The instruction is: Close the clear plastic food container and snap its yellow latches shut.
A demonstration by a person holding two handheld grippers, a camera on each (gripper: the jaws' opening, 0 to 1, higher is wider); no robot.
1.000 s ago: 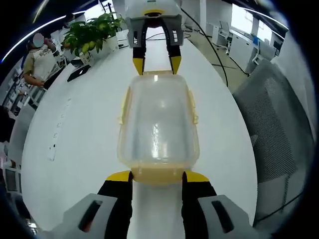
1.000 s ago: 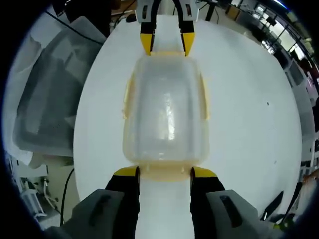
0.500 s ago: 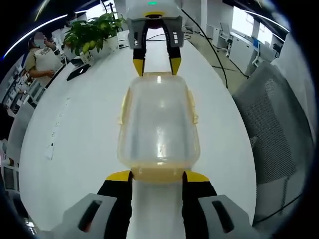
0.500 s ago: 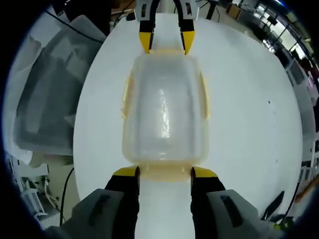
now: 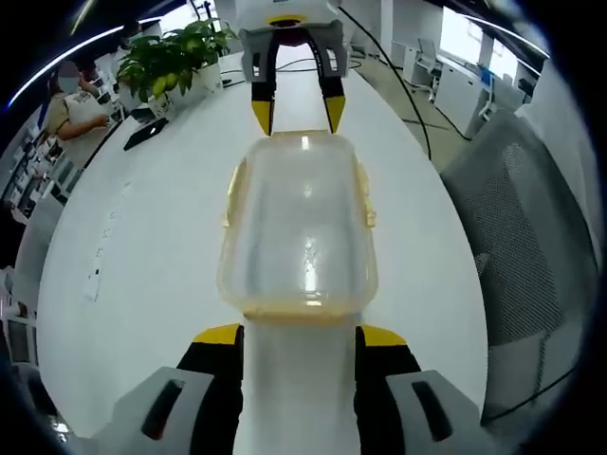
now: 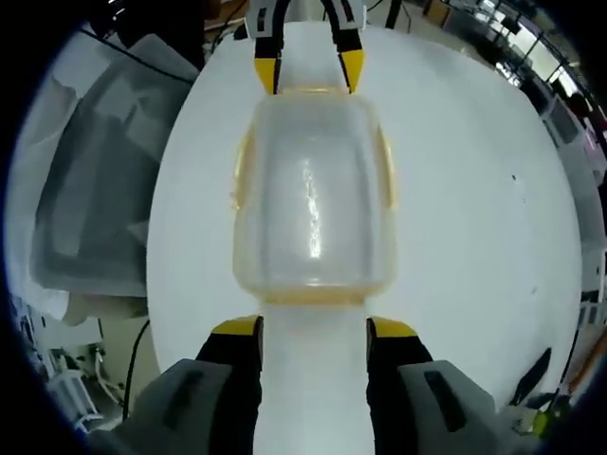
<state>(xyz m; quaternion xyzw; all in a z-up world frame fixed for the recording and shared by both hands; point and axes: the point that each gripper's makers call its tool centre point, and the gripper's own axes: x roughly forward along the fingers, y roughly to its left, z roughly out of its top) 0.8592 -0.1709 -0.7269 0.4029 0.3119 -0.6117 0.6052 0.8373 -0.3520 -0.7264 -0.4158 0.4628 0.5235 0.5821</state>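
Resting on the white bench (image 5: pixel 142 246), the closed container (image 5: pixel 299 227) lies between both open tools, left tool (image 5: pixel 299 336) and right tool (image 6: pixel 313 329), each just short of an end.

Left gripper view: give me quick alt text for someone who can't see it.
A clear plastic food container with yellow latches sits lid-on, lengthwise on a white table. The left gripper, jaws open, sits just short of its near end; the right gripper faces it at the far end. A potted plant stands beyond.
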